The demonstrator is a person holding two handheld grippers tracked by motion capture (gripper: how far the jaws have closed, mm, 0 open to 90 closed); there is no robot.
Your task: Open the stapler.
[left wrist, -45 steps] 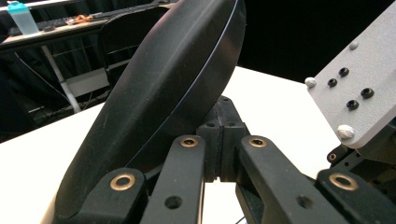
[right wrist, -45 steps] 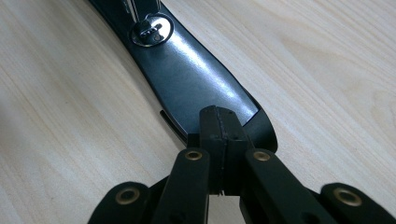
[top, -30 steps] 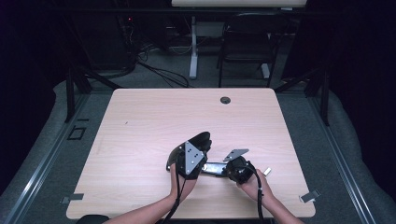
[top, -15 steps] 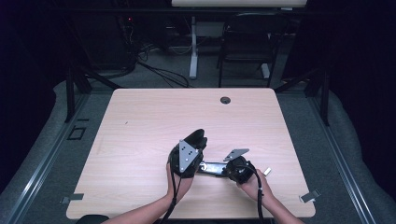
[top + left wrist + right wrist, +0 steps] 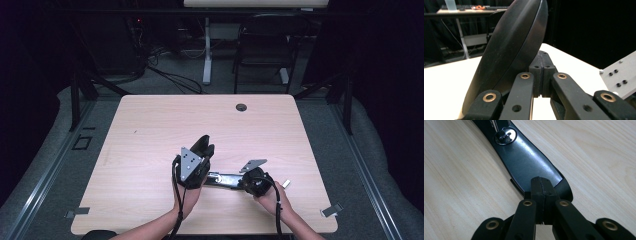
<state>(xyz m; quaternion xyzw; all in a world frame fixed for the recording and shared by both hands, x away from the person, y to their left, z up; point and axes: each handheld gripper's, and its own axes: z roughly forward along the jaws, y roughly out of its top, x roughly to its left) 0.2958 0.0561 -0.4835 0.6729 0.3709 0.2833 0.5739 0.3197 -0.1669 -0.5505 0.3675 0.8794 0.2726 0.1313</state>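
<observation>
A dark room surrounds a pale wooden table (image 5: 150, 135), with a chair (image 5: 262, 45) and a white desk leg (image 5: 206, 55) behind its far edge and loose cables on the grey floor there. A small round grommet (image 5: 241, 107) sits near the table's far edge; small metal clips lie at the near corners. Most of the tabletop is bare, open to the left, right and far side of the work. The one thing on it is a long black object (image 5: 222, 180) of two parts joined at a metal pivot (image 5: 505, 135): one flat glossy blade lies on the wood, the other curved part (image 5: 509, 50) is raised steeply. The left gripper (image 5: 202, 150), tilted up near the table's middle, has its jaws pressed together, the raised curved part leaning just beside them; whether they pinch it cannot be told. The right gripper (image 5: 235, 182), low near the near edge, has its jaws closed at the end of the flat blade (image 5: 529, 167), seemingly clamping its edge.
</observation>
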